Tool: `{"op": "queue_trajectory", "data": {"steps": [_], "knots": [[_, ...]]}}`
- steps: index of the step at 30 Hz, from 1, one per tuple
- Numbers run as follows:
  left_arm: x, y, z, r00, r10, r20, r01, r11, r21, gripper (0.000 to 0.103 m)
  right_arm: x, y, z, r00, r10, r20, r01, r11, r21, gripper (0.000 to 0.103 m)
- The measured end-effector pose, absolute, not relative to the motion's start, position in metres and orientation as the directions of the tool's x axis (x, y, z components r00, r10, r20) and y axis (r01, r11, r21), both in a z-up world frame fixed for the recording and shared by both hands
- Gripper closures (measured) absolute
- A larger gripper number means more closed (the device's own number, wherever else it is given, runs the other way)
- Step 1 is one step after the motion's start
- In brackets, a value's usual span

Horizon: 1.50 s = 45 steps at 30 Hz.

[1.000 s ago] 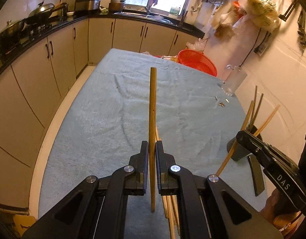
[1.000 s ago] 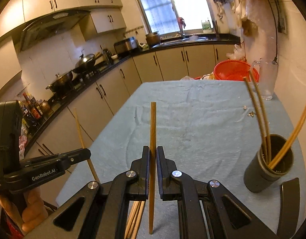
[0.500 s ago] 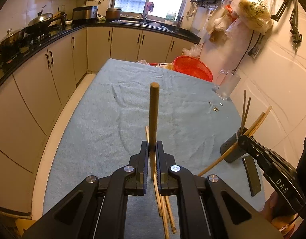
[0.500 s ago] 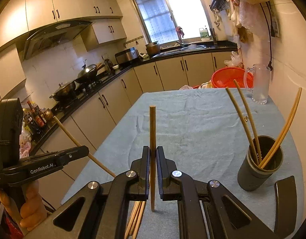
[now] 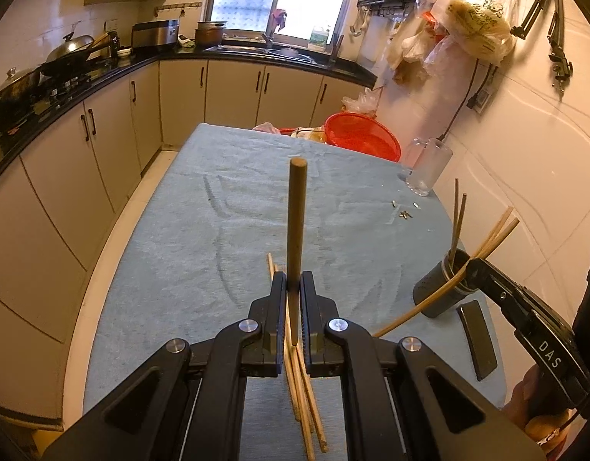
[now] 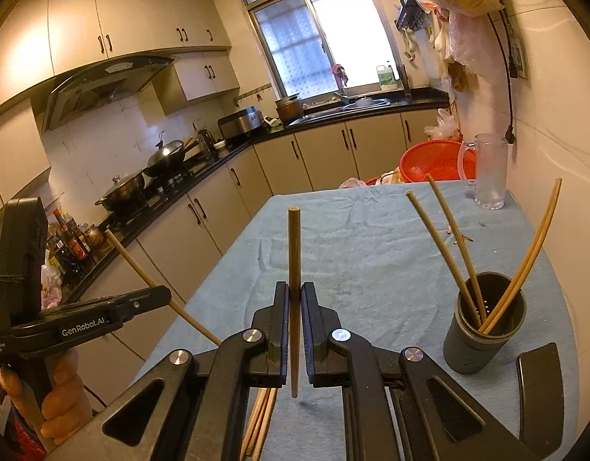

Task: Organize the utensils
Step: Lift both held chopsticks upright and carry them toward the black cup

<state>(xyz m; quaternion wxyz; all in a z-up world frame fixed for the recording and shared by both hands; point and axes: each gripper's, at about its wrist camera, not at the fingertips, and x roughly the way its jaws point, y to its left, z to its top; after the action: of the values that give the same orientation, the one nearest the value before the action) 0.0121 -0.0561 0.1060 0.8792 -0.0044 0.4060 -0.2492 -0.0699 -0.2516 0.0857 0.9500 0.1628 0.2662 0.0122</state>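
Here, at a kitchen surface (image 5: 179, 230) draped in a blue towel, each of two handheld grippers clamps a single wooden chopstick. The left gripper (image 5: 294, 284) has its fingers (image 5: 278, 288) closed tight on a chopstick (image 5: 296, 223) that stands nearly upright between them, its blunt end raised above the cloth. In the right wrist view, the right gripper (image 6: 294, 296) grips another chopstick (image 6: 294, 261) the same way, fingers (image 6: 310, 299) pinched against the shaft, which pokes out both above and below the grip.

A loose bundle of chopsticks (image 5: 302, 392) lies flat on the towel directly beneath the left gripper, at the near edge. To the right stands a dark cylindrical holder (image 6: 483, 326), upright on the cloth, with four chopsticks leaning out of it in two splayed pairs. A flat black object (image 6: 537, 384) lies just beside the holder, nearer the camera.

Farther back along the wall side, a clear glass mug (image 6: 487, 171) stands on the towel, with a red basket (image 5: 360, 140) at the far end of the surface. A few small scraps (image 5: 404, 213) dot the cloth between the mug and the holder. Pans (image 6: 166, 155) sit on the stove along the counter at left, and plastic bags (image 5: 475, 23) hang from wall hooks.
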Motion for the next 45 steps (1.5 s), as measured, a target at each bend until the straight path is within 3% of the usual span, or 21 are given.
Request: {"op": "queue_trajectory", "data": {"steps": [45], "knots": [[-0.014, -0.115, 0.142, 0.546, -0.479, -0.687, 0.55, 0.824, -0.137, 0.097, -0.13, -0.305, 0.129, 0.921, 0.032, -0.388, 0.122, 0.922, 0.368, 0.096]]}}
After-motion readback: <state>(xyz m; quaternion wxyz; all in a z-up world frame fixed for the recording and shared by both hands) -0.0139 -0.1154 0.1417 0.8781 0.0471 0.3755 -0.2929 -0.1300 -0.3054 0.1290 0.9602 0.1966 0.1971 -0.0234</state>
